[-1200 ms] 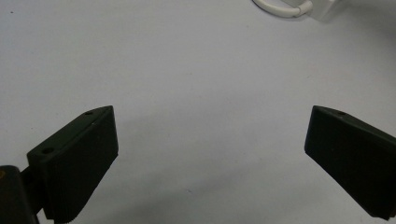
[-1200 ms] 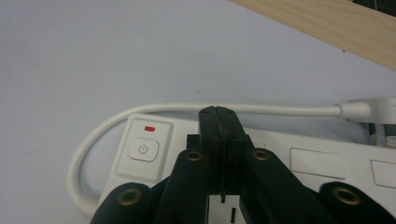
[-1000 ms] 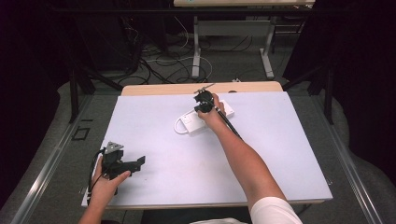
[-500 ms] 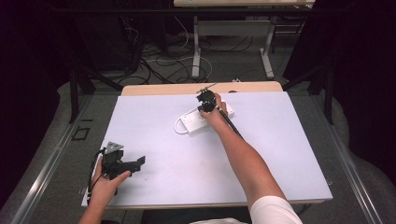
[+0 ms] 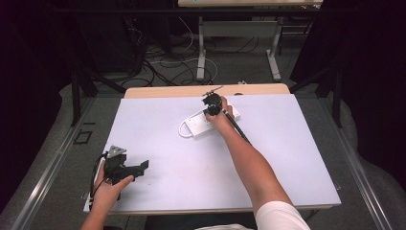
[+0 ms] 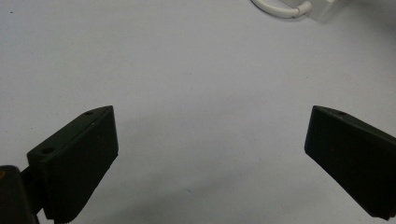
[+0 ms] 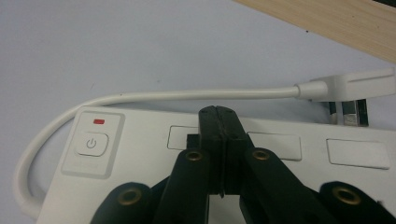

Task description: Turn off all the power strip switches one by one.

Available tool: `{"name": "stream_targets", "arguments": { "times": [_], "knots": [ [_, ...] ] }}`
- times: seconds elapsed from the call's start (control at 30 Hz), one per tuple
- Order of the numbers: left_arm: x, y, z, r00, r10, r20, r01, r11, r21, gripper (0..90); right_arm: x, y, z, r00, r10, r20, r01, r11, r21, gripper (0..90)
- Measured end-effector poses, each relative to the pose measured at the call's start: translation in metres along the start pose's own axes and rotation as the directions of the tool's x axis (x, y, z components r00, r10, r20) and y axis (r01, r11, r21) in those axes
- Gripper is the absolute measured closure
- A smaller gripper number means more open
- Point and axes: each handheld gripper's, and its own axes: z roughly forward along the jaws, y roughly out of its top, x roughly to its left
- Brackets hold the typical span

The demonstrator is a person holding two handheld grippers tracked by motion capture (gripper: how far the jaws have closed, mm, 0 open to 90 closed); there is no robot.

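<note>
Black and spread wide, the jaws of the left tool (image 5: 141, 166) hover over bare white bench (image 5: 287, 163) near its front left corner, with nothing between them; in the left gripper view its two pads (image 6: 77, 161) stand far apart above the plain surface. A person's left hand (image 5: 107, 187) holds this tool from the bottom edge of the high view.

Toward the middle of the far side lies one white power strip (image 5: 203, 122), flat on the bench. It has one power button (image 7: 91, 142) with a small red mark above it at its left end in the right gripper view, and three covered socket panels can be counted along its top face, the first partly hidden behind the jaws. One white cord (image 7: 187, 95) loops out of the button end and runs along the far side of the strip to one white plug (image 7: 348, 91), which lies on the bench just beside the strip.

At the right, the right tool (image 7: 218, 122) is pressed closed, jaws touching with nothing between them, its tip over the strip's top face between the first and second socket panels. Whether the tip touches the strip cannot be told. The person's right forearm (image 5: 251, 165) stretches diagonally across the bench to it.

No containers are on the bench.
</note>
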Motion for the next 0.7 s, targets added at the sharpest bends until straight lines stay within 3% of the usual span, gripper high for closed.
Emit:
{"name": "stream_targets", "arguments": {
  "times": [0.07, 0.2, 0.27, 0.7],
  "knots": [
    [0.0003, 0.0, -0.0002, 1.0, 0.003, -0.001, -0.003, 1.0, 0.003, 2.8, -0.0009, -0.001, 0.0008, 1.0, 0.006, -0.005, -0.006, 1.0, -0.015, 90.0],
    [0.0007, 0.0003, -0.0009, 1.0, 0.005, 0.002, -0.005, 0.9999, 0.013, 2.8, -0.0013, -0.0021, 0.0004, 1.0, 0.004, 0.002, -0.004, 1.0, 0.015, 90.0],
    [0.0007, 0.0003, -0.001, 1.0, 0.005, 0.003, -0.005, 0.9999, 0.012, 2.8, -0.0026, -0.0022, -0.0003, 0.9997, 0.024, -0.003, -0.024, 1.0, 0.019, 90.0],
    [0.0001, 0.0, -0.0005, 1.0, 0.003, 0.001, -0.003, 1.0, 0.009, 2.9, -0.0032, -0.0029, 0.0003, 1.0, 0.009, 0.0, -0.009, 1.0, 0.011, 90.0]
  ]
}}
